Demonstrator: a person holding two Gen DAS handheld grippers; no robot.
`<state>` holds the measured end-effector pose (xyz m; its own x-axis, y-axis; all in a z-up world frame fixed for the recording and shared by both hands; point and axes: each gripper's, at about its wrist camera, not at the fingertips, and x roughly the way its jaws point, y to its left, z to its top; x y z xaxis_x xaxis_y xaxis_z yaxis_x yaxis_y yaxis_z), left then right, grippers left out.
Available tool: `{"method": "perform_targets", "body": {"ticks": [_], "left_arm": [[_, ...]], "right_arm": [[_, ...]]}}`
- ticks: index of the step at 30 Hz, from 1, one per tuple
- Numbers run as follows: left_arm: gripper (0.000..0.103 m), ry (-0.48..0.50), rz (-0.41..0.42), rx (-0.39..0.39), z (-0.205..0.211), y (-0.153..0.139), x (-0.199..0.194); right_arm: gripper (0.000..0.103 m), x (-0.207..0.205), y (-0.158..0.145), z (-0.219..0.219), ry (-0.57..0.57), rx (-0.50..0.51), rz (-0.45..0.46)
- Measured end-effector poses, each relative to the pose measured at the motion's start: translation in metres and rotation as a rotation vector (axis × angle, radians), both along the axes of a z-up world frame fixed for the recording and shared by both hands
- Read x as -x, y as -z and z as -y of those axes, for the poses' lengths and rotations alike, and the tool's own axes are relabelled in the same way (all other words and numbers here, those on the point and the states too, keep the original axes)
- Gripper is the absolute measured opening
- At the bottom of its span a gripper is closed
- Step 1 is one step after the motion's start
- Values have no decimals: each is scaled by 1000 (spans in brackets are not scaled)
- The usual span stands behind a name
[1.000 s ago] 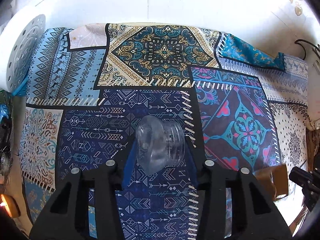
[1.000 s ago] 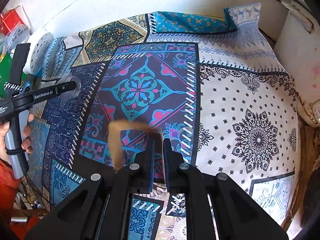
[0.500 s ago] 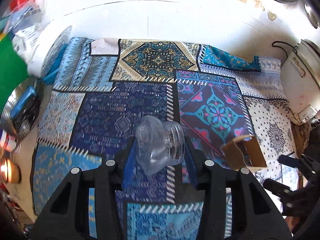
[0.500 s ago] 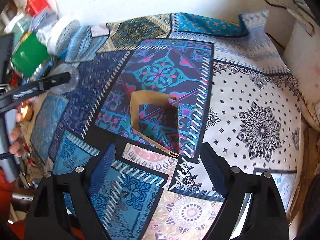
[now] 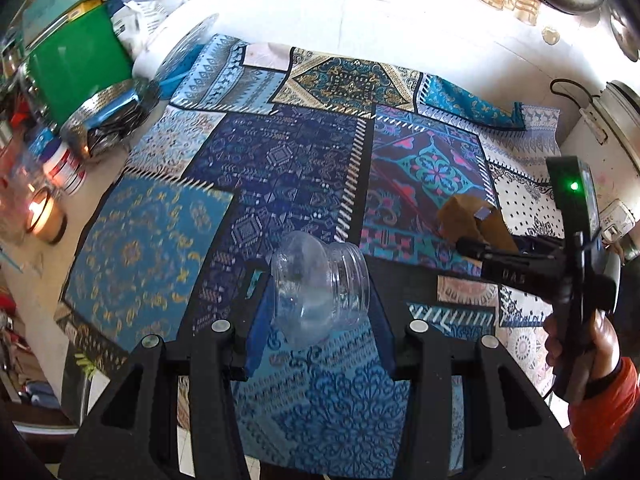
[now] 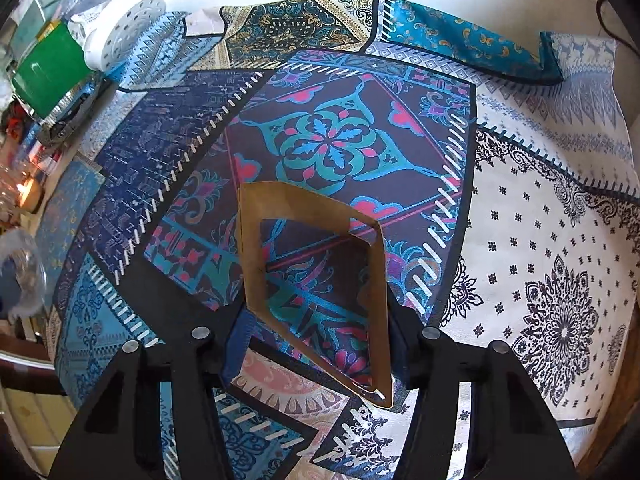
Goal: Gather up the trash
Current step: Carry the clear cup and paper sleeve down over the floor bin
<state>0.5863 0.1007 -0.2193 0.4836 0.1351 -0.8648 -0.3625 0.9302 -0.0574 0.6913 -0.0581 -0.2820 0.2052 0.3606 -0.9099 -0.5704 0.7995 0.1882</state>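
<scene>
My left gripper (image 5: 318,300) is shut on a clear plastic jar (image 5: 318,286), held on its side above the patterned tablecloth (image 5: 280,160). The jar shows blurred at the left edge of the right wrist view (image 6: 22,276). My right gripper (image 6: 316,320) is shut on an open brown cardboard sleeve (image 6: 316,216), its two pads pressing the sleeve's opposite sides; the cloth shows through the sleeve. In the left wrist view the right gripper (image 5: 474,240) holds that sleeve (image 5: 476,220) at the right, above the cloth.
A green box (image 5: 76,64), a foil tray (image 5: 108,116), a lit candle (image 5: 40,212) and a white perforated disc (image 6: 124,36) crowd the table's left. A white appliance (image 5: 616,120) with a cord stands at the right. The cloth (image 6: 540,240) covers the table.
Both grippers have risen and pulled back from the table. The right gripper opened wide, then closed on the sides of the cardboard sleeve, which now hangs open. The left gripper kept hold of the jar.
</scene>
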Motion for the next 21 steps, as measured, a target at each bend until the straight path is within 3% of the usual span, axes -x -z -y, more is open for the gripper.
{"method": "perform_targets", "body": {"ticks": [9, 16, 21], "left_arm": [[45, 38, 32, 18, 11, -12, 26], [45, 143, 72, 35, 16, -19, 64], [45, 237, 55, 50, 15, -13, 115]], "right_arm": [[51, 37, -35, 23, 16, -40, 33], [51, 109, -62, 35, 95, -74, 48], [52, 180, -68, 35, 170, -77, 55]]}}
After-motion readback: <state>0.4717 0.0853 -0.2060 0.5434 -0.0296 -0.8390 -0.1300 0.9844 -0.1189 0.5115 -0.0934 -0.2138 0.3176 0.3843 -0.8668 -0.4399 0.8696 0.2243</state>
